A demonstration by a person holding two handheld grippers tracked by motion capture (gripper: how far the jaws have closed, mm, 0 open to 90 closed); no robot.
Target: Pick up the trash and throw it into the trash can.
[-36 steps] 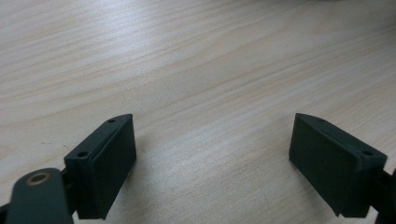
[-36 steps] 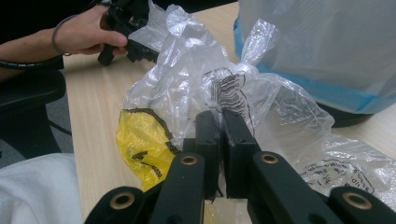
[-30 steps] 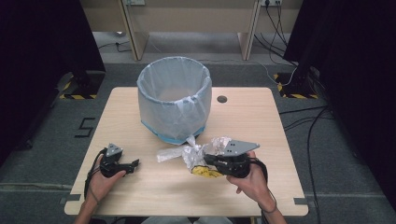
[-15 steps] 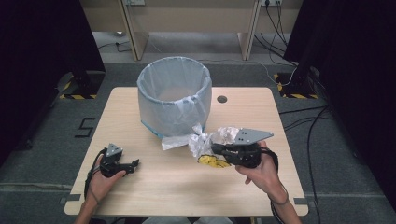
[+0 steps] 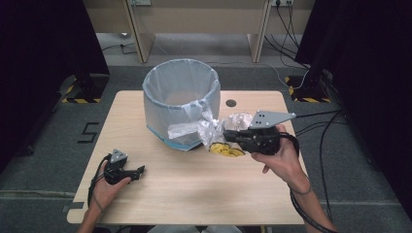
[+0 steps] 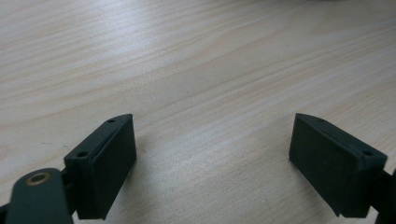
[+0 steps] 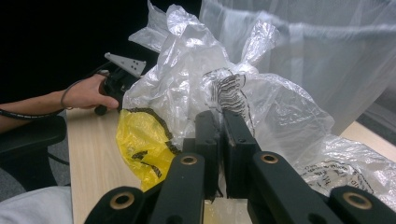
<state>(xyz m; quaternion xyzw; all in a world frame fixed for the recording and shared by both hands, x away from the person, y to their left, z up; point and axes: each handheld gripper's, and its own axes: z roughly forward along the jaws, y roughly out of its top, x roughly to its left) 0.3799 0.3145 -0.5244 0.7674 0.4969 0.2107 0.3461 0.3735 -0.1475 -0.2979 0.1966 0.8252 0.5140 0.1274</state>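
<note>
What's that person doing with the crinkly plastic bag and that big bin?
A person sits at a wooden table with a gripper in each hand. The right gripper has its jaws shut on a crumpled clear plastic bag with a yellow part, held up off the table beside a bin lined with plastic. The bag is not in the bin yet. The left gripper rests on the table, jaws open and empty.

The crumpled clear plastic bag (image 5: pixel 214 131) — thin, wrinkled film with black printed stripes and a yellow printed patch low on one side — hangs above the table, just beside the lined bin. One loose tail (image 7: pixel 359 172) trails off sideways; other folds stick upward. The film looks empty, though its creased layers make that hard to tell — it is pinched at its bunched middle.
</note>
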